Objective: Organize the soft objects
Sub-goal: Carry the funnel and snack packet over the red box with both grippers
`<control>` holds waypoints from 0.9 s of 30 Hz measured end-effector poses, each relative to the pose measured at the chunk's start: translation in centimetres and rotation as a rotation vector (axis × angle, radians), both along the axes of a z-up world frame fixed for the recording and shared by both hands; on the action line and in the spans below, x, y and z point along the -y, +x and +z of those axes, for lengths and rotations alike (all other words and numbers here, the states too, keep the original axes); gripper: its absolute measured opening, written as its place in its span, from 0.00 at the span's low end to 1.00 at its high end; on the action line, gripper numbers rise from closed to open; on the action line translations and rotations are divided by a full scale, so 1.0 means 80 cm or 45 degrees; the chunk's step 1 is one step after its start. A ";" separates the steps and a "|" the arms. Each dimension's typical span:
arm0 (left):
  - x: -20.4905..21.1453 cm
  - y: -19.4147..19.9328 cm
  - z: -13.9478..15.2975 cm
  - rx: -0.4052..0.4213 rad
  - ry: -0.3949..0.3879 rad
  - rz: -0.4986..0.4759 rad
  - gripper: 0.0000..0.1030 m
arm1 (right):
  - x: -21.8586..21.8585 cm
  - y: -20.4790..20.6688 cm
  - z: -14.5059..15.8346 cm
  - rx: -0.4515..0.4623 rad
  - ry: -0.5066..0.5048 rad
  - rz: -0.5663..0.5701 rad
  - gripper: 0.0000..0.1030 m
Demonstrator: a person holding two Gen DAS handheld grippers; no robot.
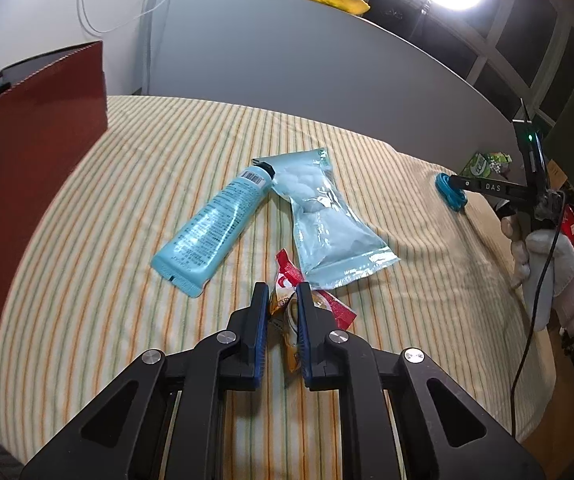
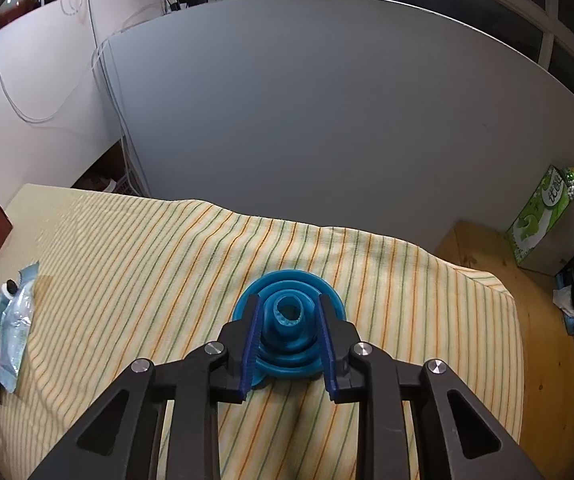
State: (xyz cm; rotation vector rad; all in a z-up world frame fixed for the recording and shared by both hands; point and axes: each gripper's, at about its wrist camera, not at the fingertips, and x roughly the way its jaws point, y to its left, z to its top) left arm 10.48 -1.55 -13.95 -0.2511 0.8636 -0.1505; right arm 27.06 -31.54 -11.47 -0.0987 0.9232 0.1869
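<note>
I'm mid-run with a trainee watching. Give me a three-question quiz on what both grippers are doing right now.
1. True or false: the left gripper is closed on the light blue tube.
2. What does the right gripper grip? A) clear pouch B) blue collapsible funnel C) green box
3. Name the surface that all the soft items lie on.

Key:
1. False: it pinches the red and orange snack packet.
2. B, the blue collapsible funnel.
3. The striped cloth.

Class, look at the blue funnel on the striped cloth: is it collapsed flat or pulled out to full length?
Collapsed: the funnel sits low on the cloth, its rings nested around the spout.
</note>
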 end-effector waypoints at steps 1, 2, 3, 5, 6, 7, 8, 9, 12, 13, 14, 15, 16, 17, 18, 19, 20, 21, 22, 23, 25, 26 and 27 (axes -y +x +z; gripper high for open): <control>-0.002 -0.004 0.002 0.004 0.001 0.001 0.12 | 0.001 -0.003 0.002 0.002 0.008 0.000 0.23; -0.003 -0.007 0.004 0.006 0.000 0.002 0.12 | 0.002 -0.007 0.005 0.005 0.016 -0.001 0.23; -0.005 -0.010 0.006 0.009 -0.002 0.003 0.12 | 0.004 -0.010 0.008 0.008 0.022 -0.001 0.23; -0.009 -0.017 0.012 0.022 -0.004 0.007 0.11 | 0.007 -0.020 0.017 0.020 0.036 0.000 0.23; -0.010 -0.019 0.013 0.027 -0.006 0.009 0.11 | 0.007 -0.026 0.022 0.027 0.041 0.003 0.23; -0.013 -0.022 0.017 0.035 -0.010 0.013 0.12 | 0.008 -0.030 0.025 0.034 0.044 0.003 0.23; -0.014 -0.025 0.019 0.042 -0.014 0.016 0.12 | 0.008 -0.035 0.029 0.040 0.048 0.002 0.23; -0.015 -0.028 0.022 0.050 -0.018 0.016 0.12 | 0.008 -0.042 0.035 0.045 0.053 0.005 0.23; -0.021 -0.036 0.032 0.075 -0.030 0.020 0.11 | 0.002 -0.057 0.047 0.063 0.042 0.017 0.23; -0.023 -0.039 0.035 0.083 -0.033 0.022 0.11 | 0.000 -0.062 0.051 0.067 0.043 0.021 0.22; -0.026 -0.042 0.040 0.097 -0.039 0.026 0.11 | -0.003 -0.066 0.057 0.072 0.050 0.025 0.22; -0.028 -0.044 0.043 0.107 -0.043 0.030 0.11 | -0.005 -0.071 0.062 0.077 0.056 0.029 0.22; -0.033 -0.047 0.049 0.121 -0.047 0.036 0.11 | -0.009 -0.076 0.067 0.085 0.061 0.036 0.22; -0.037 -0.051 0.053 0.134 -0.051 0.041 0.11 | -0.013 -0.082 0.073 0.093 0.063 0.046 0.22; -0.040 -0.053 0.057 0.143 -0.054 0.046 0.11 | -0.021 -0.088 0.081 0.106 0.062 0.062 0.22; -0.046 -0.056 0.063 0.159 -0.057 0.055 0.11 | -0.028 -0.092 0.087 0.113 0.064 0.075 0.22; -0.050 -0.059 0.067 0.169 -0.059 0.062 0.11 | -0.034 -0.094 0.093 0.120 0.068 0.090 0.22; -0.055 -0.063 0.071 0.182 -0.062 0.070 0.11 | -0.045 -0.098 0.101 0.132 0.074 0.113 0.22; -0.062 -0.067 0.078 0.200 -0.061 0.082 0.11 | -0.053 -0.101 0.107 0.142 0.076 0.129 0.22; -0.070 -0.070 0.084 0.216 -0.058 0.096 0.11 | -0.064 -0.104 0.115 0.156 0.075 0.150 0.22; -0.084 -0.078 0.093 0.242 -0.058 0.122 0.11 | -0.086 -0.108 0.128 0.183 0.073 0.179 0.22; -0.096 -0.084 0.100 0.263 -0.057 0.145 0.11 | -0.100 -0.109 0.136 0.191 0.084 0.205 0.22; -0.104 -0.087 0.103 0.276 -0.054 0.161 0.11 | -0.109 -0.110 0.141 0.196 0.090 0.220 0.22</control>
